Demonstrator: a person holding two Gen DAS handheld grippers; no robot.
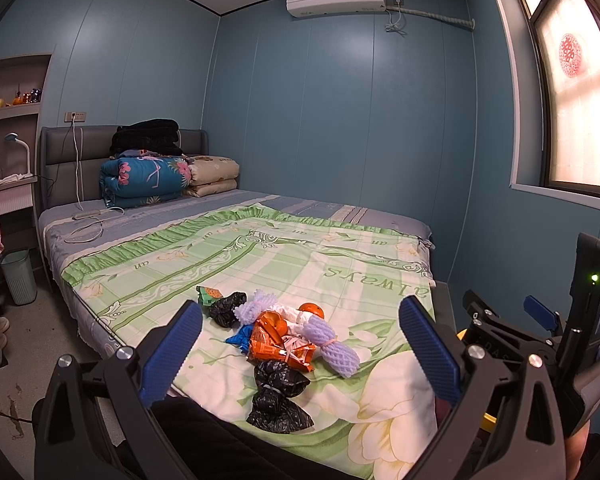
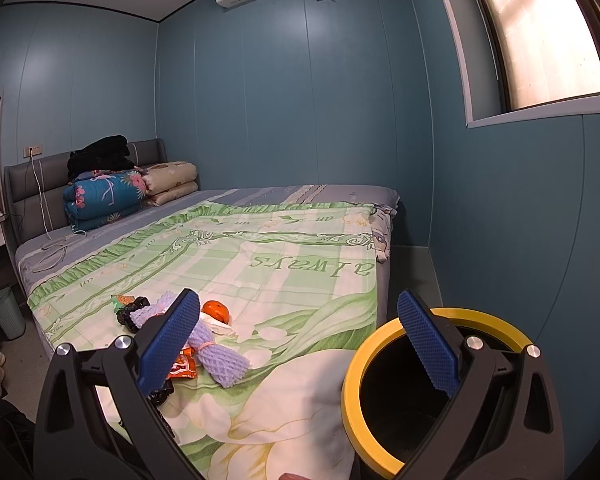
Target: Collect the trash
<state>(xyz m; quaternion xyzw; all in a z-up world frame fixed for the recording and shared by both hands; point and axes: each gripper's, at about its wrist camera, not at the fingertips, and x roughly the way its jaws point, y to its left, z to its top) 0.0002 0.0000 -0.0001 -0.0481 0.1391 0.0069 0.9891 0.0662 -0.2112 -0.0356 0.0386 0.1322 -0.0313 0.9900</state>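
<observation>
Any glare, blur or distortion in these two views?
Left wrist view: window blown out, walls bowed by the fisheye, trash pile sharp. Right wrist view: window also overexposed, bin rim sharp, corners dark.

The left tool (image 1: 300,344) is hovering with its blue fingers (image 1: 172,354) spread wide over the green bedspread (image 1: 300,264). Between them a trash pile is lying: orange wrapper (image 1: 278,344), purple foam net (image 1: 332,344), black bag (image 1: 278,396), an orange (image 1: 312,311).

Trash pile (image 1: 278,336) heaped on bed; yellow-rimmed black bin (image 2: 354,376) just beside, upright.
</observation>
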